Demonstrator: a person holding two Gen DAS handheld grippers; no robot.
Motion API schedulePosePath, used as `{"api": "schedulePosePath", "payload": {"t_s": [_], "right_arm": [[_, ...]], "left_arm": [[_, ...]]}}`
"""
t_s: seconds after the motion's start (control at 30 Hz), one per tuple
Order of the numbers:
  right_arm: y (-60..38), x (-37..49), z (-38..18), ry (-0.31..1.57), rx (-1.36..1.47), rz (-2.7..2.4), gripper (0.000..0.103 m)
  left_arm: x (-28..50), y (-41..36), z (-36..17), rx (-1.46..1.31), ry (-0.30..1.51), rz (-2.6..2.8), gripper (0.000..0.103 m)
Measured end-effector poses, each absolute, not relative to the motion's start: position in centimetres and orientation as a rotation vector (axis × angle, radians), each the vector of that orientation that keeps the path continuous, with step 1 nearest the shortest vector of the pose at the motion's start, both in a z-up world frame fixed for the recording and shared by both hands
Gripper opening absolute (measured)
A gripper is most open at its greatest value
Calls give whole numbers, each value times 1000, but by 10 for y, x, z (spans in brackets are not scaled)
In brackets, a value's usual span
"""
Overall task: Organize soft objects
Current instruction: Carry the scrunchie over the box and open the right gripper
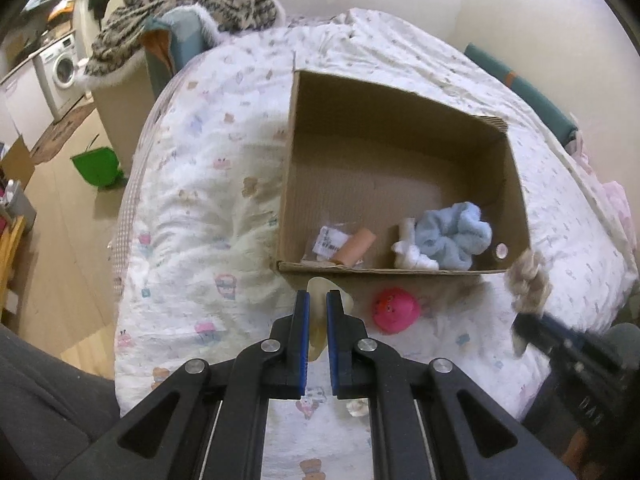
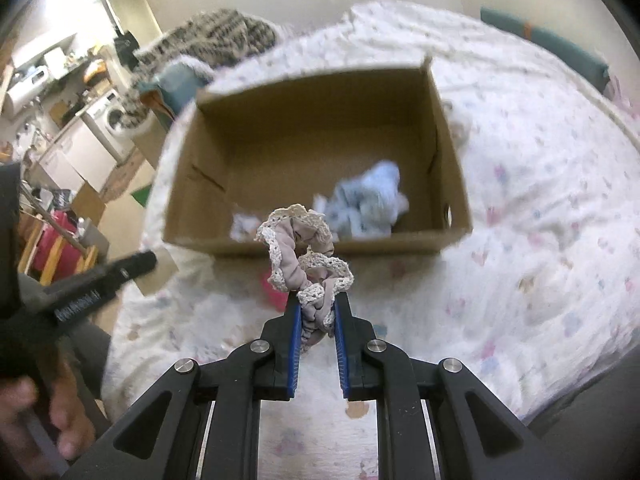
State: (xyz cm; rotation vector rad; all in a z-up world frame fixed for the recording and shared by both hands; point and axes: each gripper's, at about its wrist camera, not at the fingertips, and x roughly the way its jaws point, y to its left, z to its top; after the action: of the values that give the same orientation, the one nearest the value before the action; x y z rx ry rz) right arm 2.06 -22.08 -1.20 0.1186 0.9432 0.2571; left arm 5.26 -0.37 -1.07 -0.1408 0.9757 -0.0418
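Note:
An open cardboard box point(image 1: 516, 184) point(image 2: 456, 184) sits on the bed. Inside lie a light-blue scrunchie point(image 1: 456, 236) point(image 2: 368, 200), a white cloth point(image 1: 412, 252) and a peach roll in a clear bag point(image 1: 352, 246). A pink round toy point(image 1: 396, 310) lies on the quilt in front of the box. My right gripper point(image 2: 318, 304) is shut on a mauve lace-edged scrunchie point(image 2: 304, 256) point(image 1: 528, 276), held above the quilt just short of the box's near wall. My left gripper point(image 1: 318, 298) is nearly shut on a pale cream soft object point(image 1: 318, 286) near the box's front wall.
A white patterned quilt point(image 1: 208, 216) covers the bed. A striped fur blanket point(image 1: 180, 4) lies on a teal pillow at the far left. A green bin point(image 1: 96, 168) stands on the wooden floor. A washing machine point(image 1: 60, 68) stands beyond. A teal cushion point(image 1: 532, 92) lines the wall.

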Motion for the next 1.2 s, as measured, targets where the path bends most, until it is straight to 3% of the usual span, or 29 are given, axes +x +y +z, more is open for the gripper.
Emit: {"api": "schedulePosePath", "payload": {"t_s": [0.7,1.2], "right_arm": [[-258,76,48,805,165,299,17],[-273,127,-3,881,267,321,17]], "left_arm": [[112,-12,73,-105,818,-100,8],[159,-29,15,-140,885,-199,8]]}}
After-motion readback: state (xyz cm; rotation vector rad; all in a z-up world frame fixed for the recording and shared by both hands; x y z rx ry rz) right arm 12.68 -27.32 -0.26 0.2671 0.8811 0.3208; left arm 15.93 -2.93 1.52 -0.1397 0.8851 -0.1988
